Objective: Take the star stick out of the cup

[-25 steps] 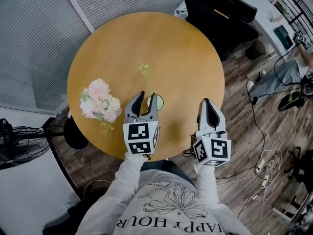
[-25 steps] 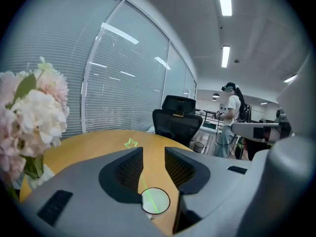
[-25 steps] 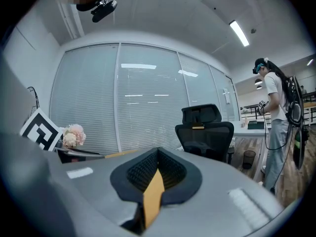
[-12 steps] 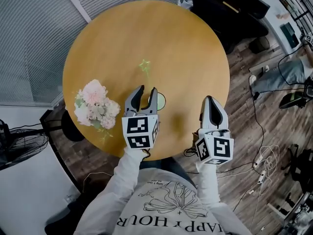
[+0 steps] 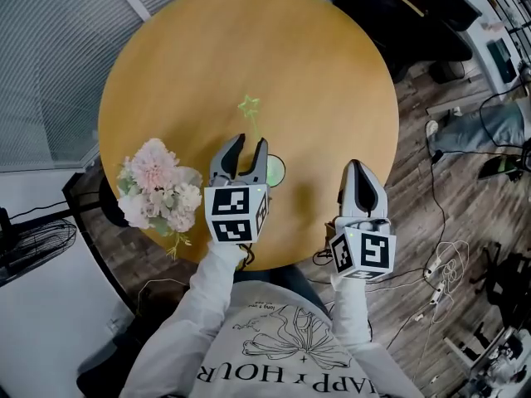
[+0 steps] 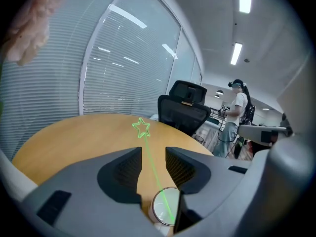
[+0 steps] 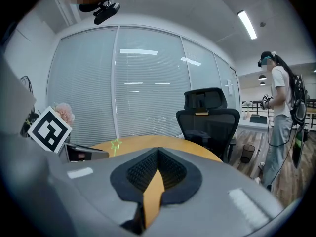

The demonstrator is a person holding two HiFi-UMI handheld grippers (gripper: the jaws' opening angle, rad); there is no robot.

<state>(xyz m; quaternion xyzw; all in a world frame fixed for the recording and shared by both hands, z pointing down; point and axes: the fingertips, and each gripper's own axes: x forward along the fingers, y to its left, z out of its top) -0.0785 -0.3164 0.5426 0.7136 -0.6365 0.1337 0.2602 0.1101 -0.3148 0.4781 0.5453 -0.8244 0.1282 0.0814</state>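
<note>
Cup [image 5: 272, 171] with star stick [image 5: 256, 129] stands near table's [image 5: 207, 56] near edge.

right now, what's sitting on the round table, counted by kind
cup: 1
star stick: 1 (standing in the cup)
flower bunch: 1
total: 3

One table [image 5: 182, 73], one cup [image 5: 274, 171], one star stick [image 5: 249, 106], one bouquet [image 5: 158, 185], two tools [image 5: 250, 141] [image 5: 355, 165].
</note>
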